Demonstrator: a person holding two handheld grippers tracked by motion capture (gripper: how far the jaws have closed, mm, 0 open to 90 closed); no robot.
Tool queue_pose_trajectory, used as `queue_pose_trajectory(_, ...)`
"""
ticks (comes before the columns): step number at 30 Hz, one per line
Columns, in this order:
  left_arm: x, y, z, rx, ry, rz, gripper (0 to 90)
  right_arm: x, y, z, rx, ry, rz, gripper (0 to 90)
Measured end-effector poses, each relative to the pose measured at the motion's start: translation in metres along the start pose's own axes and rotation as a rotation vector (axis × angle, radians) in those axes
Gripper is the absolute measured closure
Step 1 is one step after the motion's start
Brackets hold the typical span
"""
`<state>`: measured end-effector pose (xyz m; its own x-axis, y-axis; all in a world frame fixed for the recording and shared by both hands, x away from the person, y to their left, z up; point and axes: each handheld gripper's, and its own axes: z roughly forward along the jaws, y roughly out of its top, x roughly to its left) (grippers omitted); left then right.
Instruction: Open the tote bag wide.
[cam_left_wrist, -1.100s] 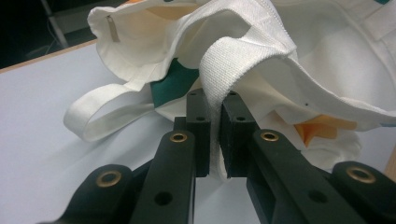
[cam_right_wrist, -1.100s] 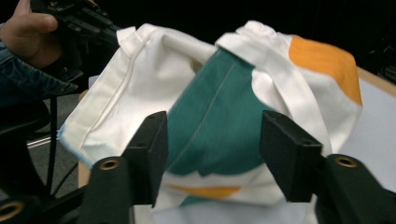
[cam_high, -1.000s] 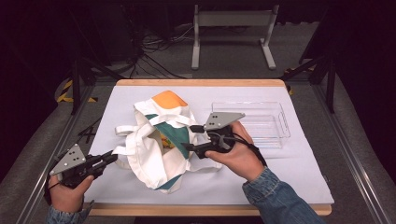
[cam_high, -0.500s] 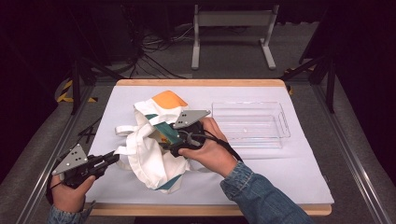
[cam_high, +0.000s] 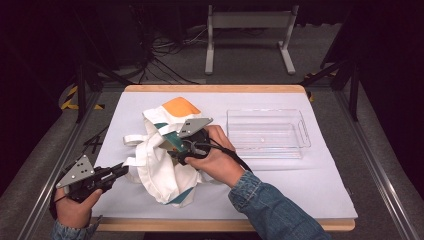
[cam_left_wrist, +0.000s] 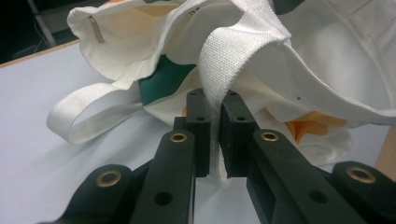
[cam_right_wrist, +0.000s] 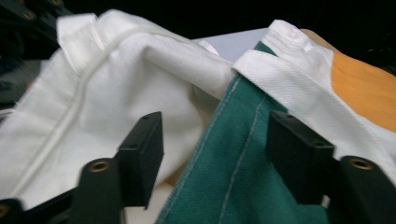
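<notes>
1. A crumpled bag (cam_high: 162, 157) is seen on the worktop (cam_high: 300, 185), left of its middle, toward the near edge; a clear tray (cam_high: 267, 134) lies well apart, toward the right edge.
2. The left gripper (cam_left_wrist: 214, 135) is closed on a white strap (cam_left_wrist: 229, 60) at the bag's near-left side; the strap is pinched between its fingers (cam_left_wrist: 198, 133) and rises from them toward the bag's body.
3. The right gripper (cam_right_wrist: 212, 149) is held wide open at the bag's mouth; nothing is gripped. A green panel (cam_right_wrist: 243, 172) with a white hem (cam_right_wrist: 289, 88) lies between its fingers (cam_right_wrist: 142, 149), the hem just beyond them.
4. The right gripper is judged the nearer to the mouth's rim, so the coming move is judged to turn on that hem, which runs slantwise across the open fingers.
</notes>
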<state>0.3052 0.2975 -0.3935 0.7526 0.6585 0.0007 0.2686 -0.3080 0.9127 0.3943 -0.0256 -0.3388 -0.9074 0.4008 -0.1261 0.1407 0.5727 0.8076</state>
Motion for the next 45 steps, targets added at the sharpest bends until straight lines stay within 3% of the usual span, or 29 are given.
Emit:
queue_pose_trajectory(4, 0.000, 0.000, 0.000, 0.000, 0.000, 0.001, 83.8, -0.004, 0.001, -0.006, 0.020, 0.022, 0.015, 68.8)
queue_pose_trajectory(7, 0.000, 0.000, -0.001, 0.000, 0.001, 0.000, 83.9, -0.004, 0.003, -0.012, 0.025, 0.001, 0.006, 84.6)
queue_pose_trajectory(14, 0.001, -0.003, -0.002, 0.010, 0.000, -0.012, 84.1, -0.012, 0.003, -0.028, -0.033, -0.034, 0.036, 87.9)
queue_pose_trajectory(22, 0.004, -0.005, -0.005, 0.011, 0.014, -0.017, 84.3, -0.024, -0.002, -0.056, -0.092, -0.118, 0.071, 88.2)
queue_pose_trajectory(30, 0.006, -0.007, -0.006, 0.020, 0.019, -0.018, 84.3, -0.042, -0.024, -0.076, -0.151, -0.153, 0.170, 88.2)
queue_pose_trajectory(45, 0.005, -0.008, -0.004, 0.031, 0.009, -0.020, 84.1, -0.059, -0.064, -0.096, -0.170, -0.214, 0.302, 88.2)
